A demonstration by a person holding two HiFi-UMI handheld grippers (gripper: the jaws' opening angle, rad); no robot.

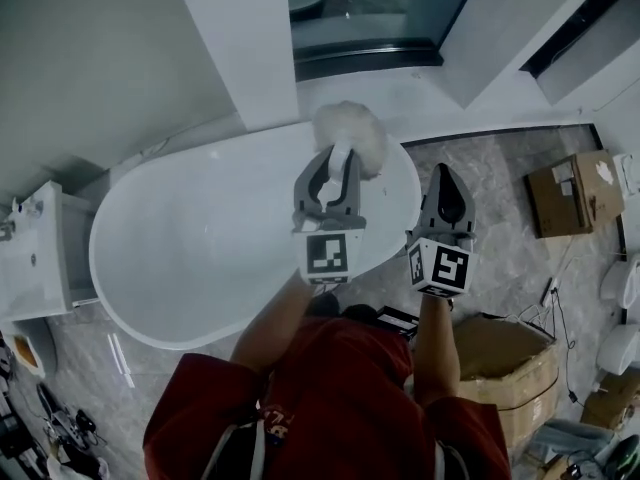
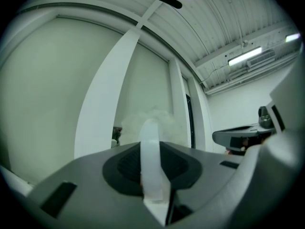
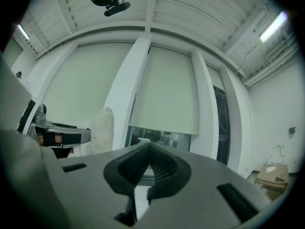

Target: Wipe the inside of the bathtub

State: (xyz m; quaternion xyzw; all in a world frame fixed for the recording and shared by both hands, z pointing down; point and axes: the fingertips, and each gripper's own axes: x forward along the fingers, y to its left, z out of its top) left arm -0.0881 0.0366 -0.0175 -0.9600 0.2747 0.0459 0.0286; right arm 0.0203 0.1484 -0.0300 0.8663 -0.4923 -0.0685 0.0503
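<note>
The bathtub (image 1: pixel 190 238) is a white, smooth, oval freestanding tub on a grey marbled floor (image 1: pixel 500 168). Its long axis runs from near left to far right, and its inside is bare and glossy. It lies to the left of and beyond the person in the red shirt (image 1: pixel 330 408).

The left gripper (image 1: pixel 338 160) is clamped on the flat white handle (image 2: pixel 151 161) of a fluffy white duster (image 1: pixel 350 133). In the left gripper view the handle stands upright between the dark ribbed pads, which press on it from both sides, and the woolly head (image 2: pixel 150 120) rises just beyond the jaw tips. In the head view that head shows over the tub's far right rim. It is off-white, shaggy and rounded.

The right gripper (image 1: pixel 445 175) is just to the right of the left one, over the floor beside the tub's right end. Its jaws are pressed together with nothing between them, as the right gripper view shows (image 3: pixel 148 162). That view also catches the duster's head (image 3: pixel 102 130) at the left, with a pale window blind (image 3: pixel 167 89) and a white pillar (image 3: pixel 126 94) beyond.

Cardboard boxes (image 1: pixel 572 193) stand on the floor at the far right, well apart from the tub
</note>
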